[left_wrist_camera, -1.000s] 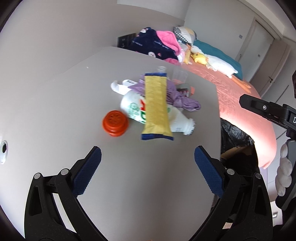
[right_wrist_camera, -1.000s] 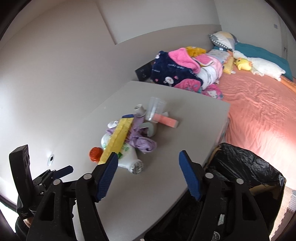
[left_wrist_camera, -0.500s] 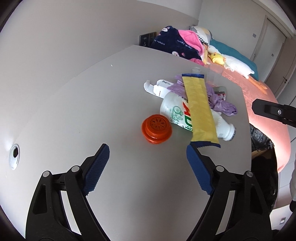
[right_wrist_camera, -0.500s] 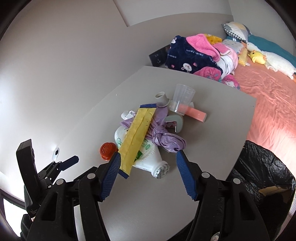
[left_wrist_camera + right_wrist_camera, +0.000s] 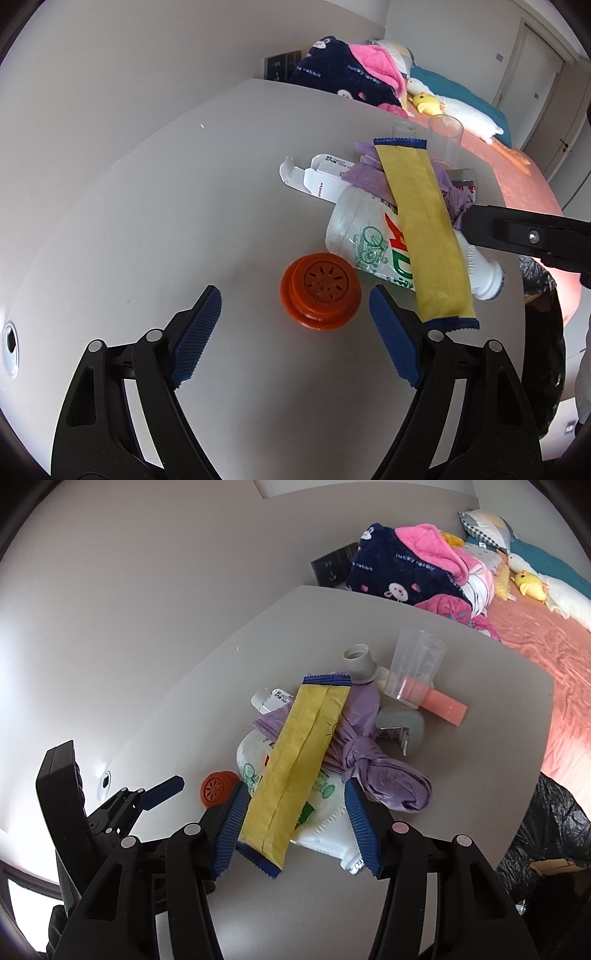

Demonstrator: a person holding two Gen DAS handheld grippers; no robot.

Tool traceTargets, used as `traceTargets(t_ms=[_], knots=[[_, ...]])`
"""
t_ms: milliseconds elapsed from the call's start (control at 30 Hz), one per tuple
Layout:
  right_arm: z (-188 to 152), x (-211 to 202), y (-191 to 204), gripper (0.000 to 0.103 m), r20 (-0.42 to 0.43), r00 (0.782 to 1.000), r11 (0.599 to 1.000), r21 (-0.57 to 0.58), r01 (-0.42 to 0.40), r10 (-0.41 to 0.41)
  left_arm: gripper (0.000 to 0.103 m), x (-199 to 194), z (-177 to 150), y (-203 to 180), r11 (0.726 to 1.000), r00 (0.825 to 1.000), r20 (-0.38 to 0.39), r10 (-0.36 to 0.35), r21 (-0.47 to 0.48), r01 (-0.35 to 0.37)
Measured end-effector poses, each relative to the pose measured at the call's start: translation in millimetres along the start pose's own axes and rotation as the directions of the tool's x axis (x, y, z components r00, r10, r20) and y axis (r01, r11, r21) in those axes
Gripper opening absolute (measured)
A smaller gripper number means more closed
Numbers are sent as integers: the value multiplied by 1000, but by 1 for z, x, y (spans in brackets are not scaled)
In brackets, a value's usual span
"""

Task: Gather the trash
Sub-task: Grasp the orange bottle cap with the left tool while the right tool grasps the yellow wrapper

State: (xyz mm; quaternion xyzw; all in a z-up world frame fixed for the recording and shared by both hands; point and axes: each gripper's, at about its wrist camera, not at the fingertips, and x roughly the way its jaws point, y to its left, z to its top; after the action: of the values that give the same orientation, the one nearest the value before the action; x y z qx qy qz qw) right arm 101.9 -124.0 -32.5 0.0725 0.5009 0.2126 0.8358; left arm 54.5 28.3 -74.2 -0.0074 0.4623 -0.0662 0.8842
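Observation:
A trash pile lies on the grey table point(image 5: 155, 206). A yellow wrapper point(image 5: 424, 229) point(image 5: 295, 768) rests on a white plastic bottle point(image 5: 362, 236) point(image 5: 325, 786), with a knotted purple bag point(image 5: 373, 760) and a white carton point(image 5: 317, 177) behind. An orange cap point(image 5: 320, 295) point(image 5: 216, 783) lies beside the bottle. My left gripper point(image 5: 291, 325) is open, just short of the cap. My right gripper point(image 5: 295, 819) is open, its fingers on either side of the wrapper's and bottle's near end.
A clear plastic cup point(image 5: 415, 668), a grey spout point(image 5: 360, 662) and a pink block point(image 5: 445, 707) sit at the back of the pile. A black trash bag point(image 5: 546, 834) hangs off the table's right edge. A bed point(image 5: 554, 635) with blankets stands beyond.
Both grippers have moved forward towards the pile. The left one has closed in on the orange cap; the right one now straddles the wrapper and bottle end.

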Motion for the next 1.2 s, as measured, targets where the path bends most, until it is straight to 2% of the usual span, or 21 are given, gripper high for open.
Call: traceTargets(t_ms=[300,433,633,733,833,1200], knots=[[3,23,10,50,-44,999,1000,2,18,-18,71,11,7,5,1000,1000,-7,-14,3,14],[3,29,15,40,-56,998,1000,-7,28,-28,56,15,9,7,999,999,-10,-47,-2,47],[2,27,16,17,-38,999,1000,-10,7,-7,48,17,10,9,998,998,19,-59,-17,60],[2,23,15,13,-24,1000,1000,-2,-6,6,48,18,12,12,996,996,28,-80,-40,81],[2,18,13,12,-8,1000,1000,6,-15,16,45,17,12,12,995,996,25,-84,-53,85],[1,-9,9,12,39,998,999,16,-50,49,45,7,9,11,994,997,24,-76,-75,78]])
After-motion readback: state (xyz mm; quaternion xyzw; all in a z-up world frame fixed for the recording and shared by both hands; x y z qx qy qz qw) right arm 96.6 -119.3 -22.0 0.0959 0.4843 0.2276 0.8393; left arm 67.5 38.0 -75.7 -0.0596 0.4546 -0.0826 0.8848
